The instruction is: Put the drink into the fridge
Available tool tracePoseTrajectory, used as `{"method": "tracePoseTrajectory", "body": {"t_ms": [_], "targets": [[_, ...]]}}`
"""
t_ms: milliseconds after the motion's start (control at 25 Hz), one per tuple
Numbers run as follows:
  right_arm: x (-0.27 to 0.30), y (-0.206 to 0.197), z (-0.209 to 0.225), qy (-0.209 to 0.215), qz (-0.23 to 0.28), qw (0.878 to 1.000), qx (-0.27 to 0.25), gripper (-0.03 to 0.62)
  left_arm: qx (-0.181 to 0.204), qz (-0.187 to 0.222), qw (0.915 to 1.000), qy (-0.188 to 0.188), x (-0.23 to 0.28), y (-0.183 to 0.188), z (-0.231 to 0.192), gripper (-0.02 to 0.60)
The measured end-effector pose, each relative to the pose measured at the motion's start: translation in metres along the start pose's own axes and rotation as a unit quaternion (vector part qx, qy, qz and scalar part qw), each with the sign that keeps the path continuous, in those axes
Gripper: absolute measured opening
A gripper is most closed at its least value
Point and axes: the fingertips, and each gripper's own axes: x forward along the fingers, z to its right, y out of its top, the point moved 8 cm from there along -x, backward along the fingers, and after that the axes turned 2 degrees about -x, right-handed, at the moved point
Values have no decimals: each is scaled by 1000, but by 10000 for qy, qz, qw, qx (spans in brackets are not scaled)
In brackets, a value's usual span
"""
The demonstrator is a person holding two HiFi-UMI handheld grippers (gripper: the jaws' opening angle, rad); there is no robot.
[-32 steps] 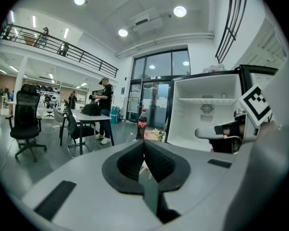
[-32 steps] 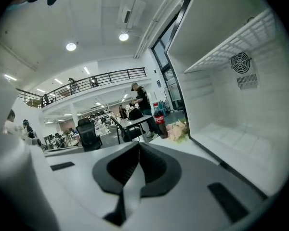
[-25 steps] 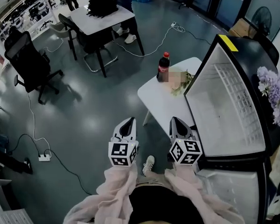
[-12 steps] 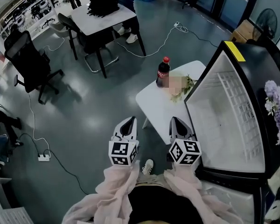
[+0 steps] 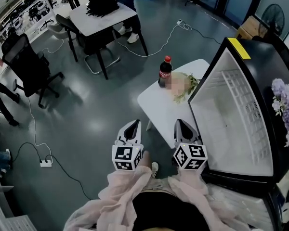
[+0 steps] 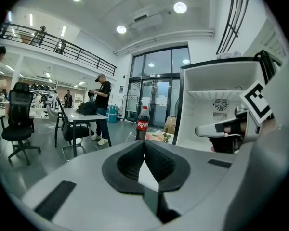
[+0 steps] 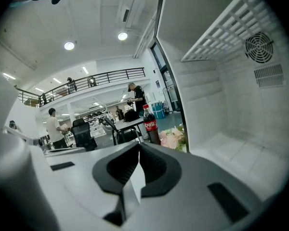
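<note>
Since a second ago the cola bottle [image 5: 164, 72] and its white worktop [image 5: 156, 105] have drifted slightly left in the head view. The left tongs [image 5: 133, 125] are pressed together and empty, over the floor [image 5: 96, 124]. The bottle stands upright at the worktop's far end beside flowers [image 5: 189, 82]. The right tongs [image 5: 180, 124], likewise pressed together and empty, hang over the worktop's near edge, just beside the open fridge [image 5: 226, 129].

— Bottle [image 5: 164, 72]?
— Red cap, red label, near-black drink. Table [image 5: 159, 105]: plain white.
— Fridge [image 5: 260, 64]?
— Black shell, white inside, one yellow strip. Flowers [image 5: 285, 97]: lilac.
— Left gripper [image 5: 133, 124], right gripper [image 5: 180, 122]?
— Pale grey, black pads. The cubes carry black-and-white square markers. Sleeves [image 5: 118, 191]: pale pink.
</note>
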Motion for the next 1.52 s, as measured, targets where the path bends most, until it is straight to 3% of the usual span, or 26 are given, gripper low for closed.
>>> {"method": "tracePoseTrajectory", "body": {"t_ms": [280,400,480,1520], "targets": [[4,1,2,-64,160,9998,-52,23,14,-144,9999,-77,7,-4,-2,11],[14,2,2,-5,132,9999,-74,176,20,-184,9998,-93,15,-2,-6,11],[21,2,2,21,113,9999,-90,230,15,-214,9997,-101,21,0,-10,11],[168,30,11,-270,-269,9992,-124,322,11,-575,9972,-469,161,38,-96,11]]}}
